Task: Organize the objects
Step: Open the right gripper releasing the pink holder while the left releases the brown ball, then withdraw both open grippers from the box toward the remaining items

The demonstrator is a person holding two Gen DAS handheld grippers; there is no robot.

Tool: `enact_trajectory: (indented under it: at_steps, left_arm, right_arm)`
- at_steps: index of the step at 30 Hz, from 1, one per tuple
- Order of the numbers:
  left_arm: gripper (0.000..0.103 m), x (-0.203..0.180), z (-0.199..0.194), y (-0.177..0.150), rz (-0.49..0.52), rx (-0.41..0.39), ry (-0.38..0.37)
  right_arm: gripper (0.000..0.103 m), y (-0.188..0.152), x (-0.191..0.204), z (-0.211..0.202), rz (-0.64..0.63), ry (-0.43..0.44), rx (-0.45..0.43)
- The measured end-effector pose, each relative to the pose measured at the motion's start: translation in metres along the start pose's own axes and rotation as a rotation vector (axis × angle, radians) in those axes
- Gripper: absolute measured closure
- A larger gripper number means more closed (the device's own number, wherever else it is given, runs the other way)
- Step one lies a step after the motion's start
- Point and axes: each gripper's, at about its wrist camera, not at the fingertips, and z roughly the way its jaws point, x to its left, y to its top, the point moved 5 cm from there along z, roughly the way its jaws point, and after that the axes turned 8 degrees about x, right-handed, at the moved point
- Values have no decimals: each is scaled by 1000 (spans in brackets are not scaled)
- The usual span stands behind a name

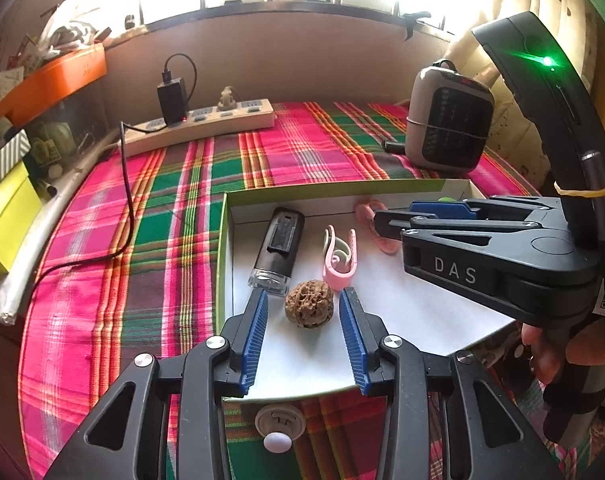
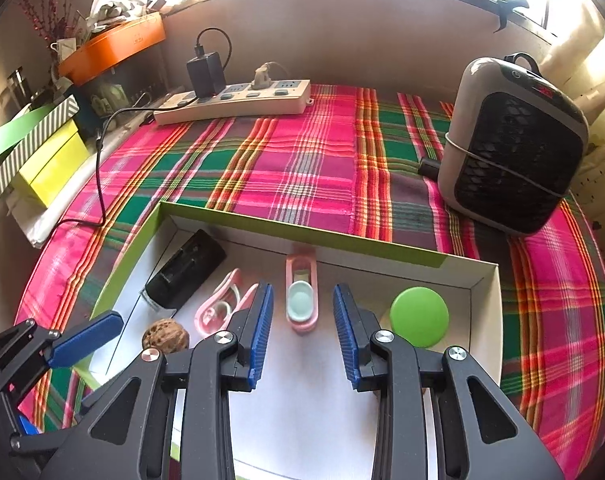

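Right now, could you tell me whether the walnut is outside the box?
No, the walnut lies on the white floor inside the box.

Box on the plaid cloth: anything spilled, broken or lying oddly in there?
Nothing stands out. The walnut, black stamp, two pink clips and green disc all lie loose inside the box, unbroken. One white button sits outside, on the cloth.

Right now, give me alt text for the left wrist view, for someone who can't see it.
The open left gripper frames a walnut inside a shallow white box on a plaid cloth. Beyond the nut lie a black USB drive and a pink clip; the right gripper reaches in from the right.
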Motion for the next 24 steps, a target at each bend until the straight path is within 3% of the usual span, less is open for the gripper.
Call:
enact_trajectory:
  at_steps: [24]
  left_arm:
    - [67,8,-27,-20,-24,-39,24]
  right_arm:
    - [69,-33,-3,-44,22,0,-93]
